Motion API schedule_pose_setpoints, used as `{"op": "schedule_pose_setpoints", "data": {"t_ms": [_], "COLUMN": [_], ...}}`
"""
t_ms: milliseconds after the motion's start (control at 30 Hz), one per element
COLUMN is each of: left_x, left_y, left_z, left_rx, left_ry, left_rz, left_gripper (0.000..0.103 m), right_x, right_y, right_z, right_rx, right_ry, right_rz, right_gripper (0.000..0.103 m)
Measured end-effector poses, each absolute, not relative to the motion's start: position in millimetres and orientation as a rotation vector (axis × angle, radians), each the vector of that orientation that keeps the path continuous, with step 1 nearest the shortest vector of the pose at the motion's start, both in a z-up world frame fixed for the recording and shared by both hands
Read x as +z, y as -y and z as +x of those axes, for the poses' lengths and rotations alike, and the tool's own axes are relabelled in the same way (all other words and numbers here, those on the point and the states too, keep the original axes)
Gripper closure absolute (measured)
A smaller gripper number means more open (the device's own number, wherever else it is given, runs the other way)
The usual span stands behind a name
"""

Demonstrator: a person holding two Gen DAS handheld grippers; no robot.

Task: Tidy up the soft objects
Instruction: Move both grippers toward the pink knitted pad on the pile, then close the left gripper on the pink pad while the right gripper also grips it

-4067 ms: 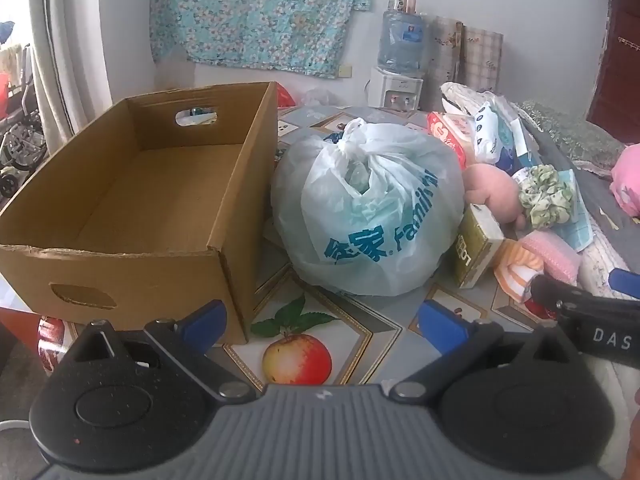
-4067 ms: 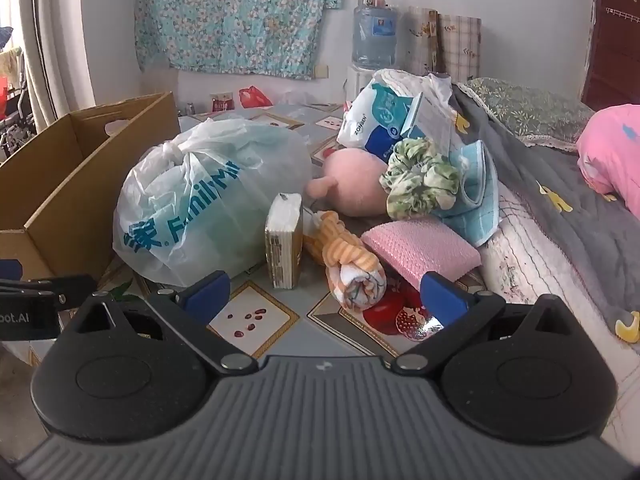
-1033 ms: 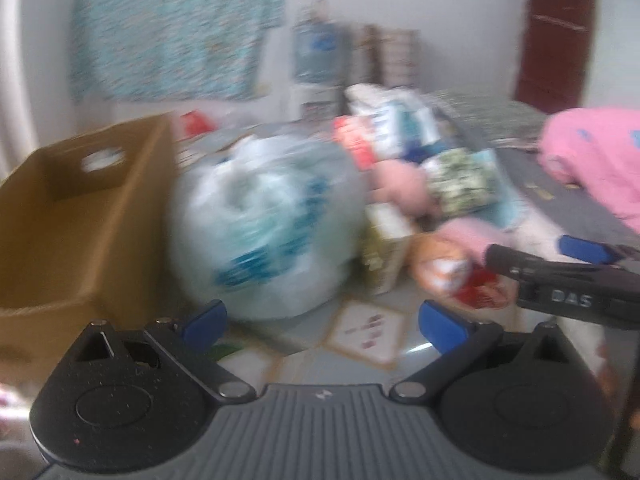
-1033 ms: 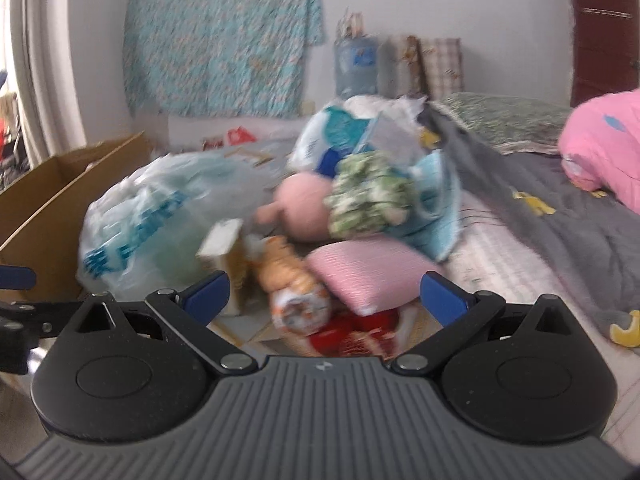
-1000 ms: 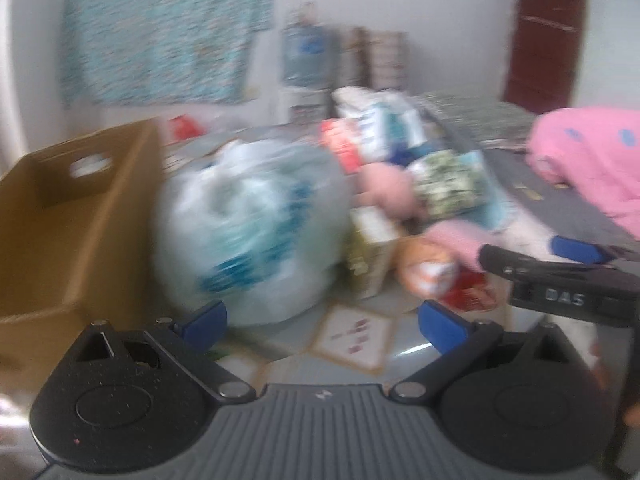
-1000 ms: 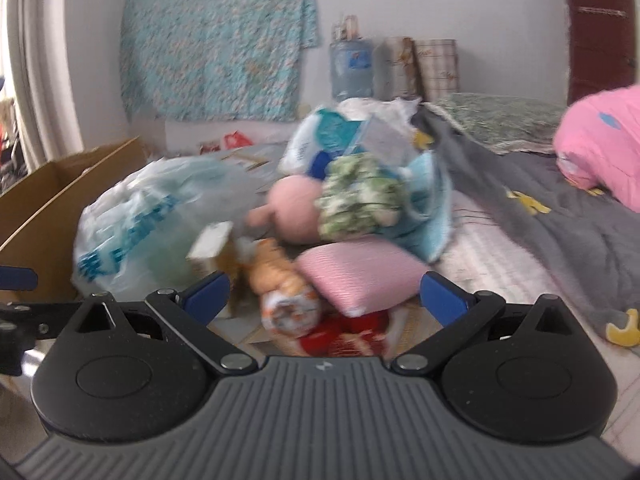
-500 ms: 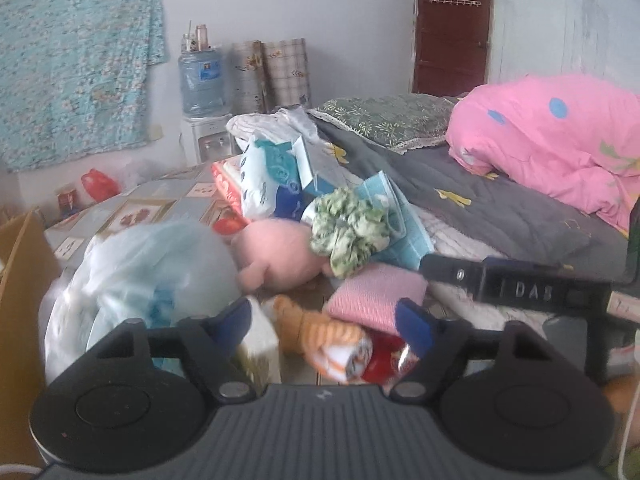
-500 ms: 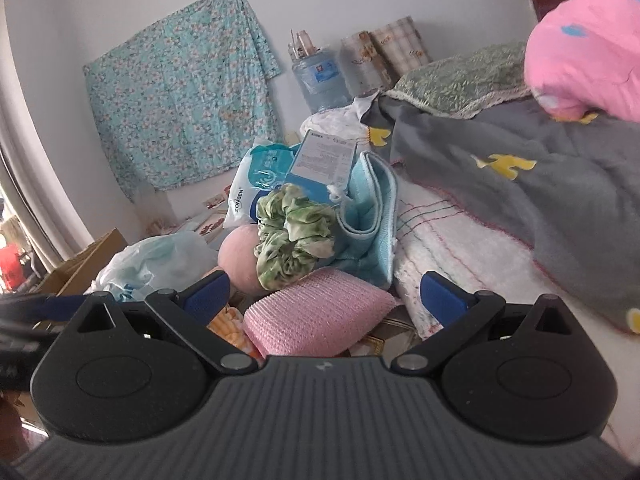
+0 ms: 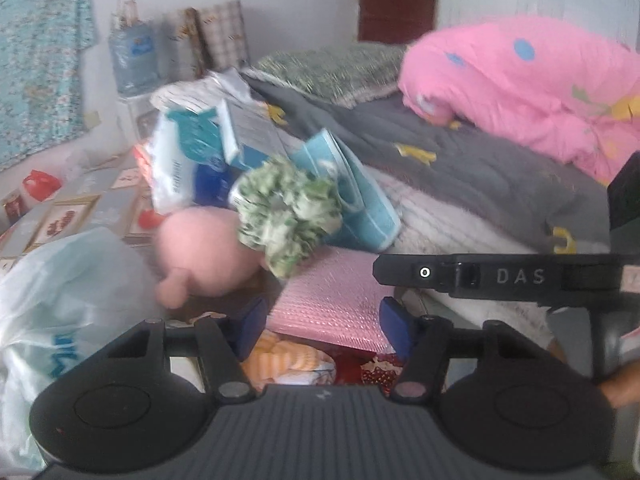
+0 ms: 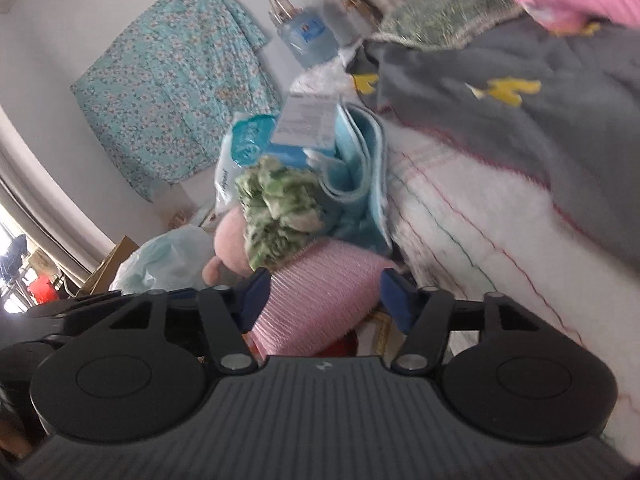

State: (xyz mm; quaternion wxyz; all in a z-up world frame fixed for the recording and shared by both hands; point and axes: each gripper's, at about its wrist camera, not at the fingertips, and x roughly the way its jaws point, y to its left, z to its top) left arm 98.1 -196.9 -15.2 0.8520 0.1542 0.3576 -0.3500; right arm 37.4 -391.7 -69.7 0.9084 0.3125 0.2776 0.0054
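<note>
- Left hand-held gripper (image 9: 322, 322): blue pads half spread and closing; the pink ribbed pad (image 9: 332, 300) lies between/ahead of them, but contact is not clear.
- Right hand-held gripper (image 10: 320, 294): jaws closing w/ the pink ribbed pad (image 10: 316, 300) between the blue pads; left pad looks against its side, right pad just beside it. The pad looks rectangular and puffy, w/ fine ridges.
- Green-white scrunchie (image 9: 288, 216): crinkled, ruffled fabric, sits on top of the pad's far edge, touching the pink plush toy (image 9: 204, 248), which is round and smooth.
- Folded light-blue towel (image 9: 352, 196): soft terry, leans behind the scrunchie, against the bed (image 9: 460, 216).
- Orange-striped rolled cloth (image 9: 280, 356): low, just under the left gripper.
- White plastic bag (image 9: 52, 300): thin, wrinkled, shiny, at the left on the desk (image 9: 80, 208).
</note>
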Motion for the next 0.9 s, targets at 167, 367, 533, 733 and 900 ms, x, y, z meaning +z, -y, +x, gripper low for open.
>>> {"op": "schedule_pose_setpoints", "data": {"t_ms": [167,367,533,733,900], "left_x": [-31,-43,-43,-43,-50], "left_y": [213,220,221,229,241], "left_z": [113,131,130,121,119], "left_rx": [-0.755,-0.769,-0.823,-0.829,-0.8], "left_ry": [-0.806,-0.867,-0.898,-0.876,-0.851], "left_rz": [0.365,0.352,0.329,0.389,0.45], "left_gripper": [0.032,0.023,0.022,0.02,0.02], "right_x": [-79,-89,-90,-92,-92], "right_y": [391,398,398,401,402], "right_z": [41,48,54,56,56], "right_rx": [0.003,0.004,0.014,0.026,0.037], "right_ry": [-0.61,-0.638,-0.651,-0.654,-0.641], "right_rz": [0.661,0.71,0.723,0.742,0.769], "right_gripper": [0.052,0.052,0.052,0.052,0.051]}}
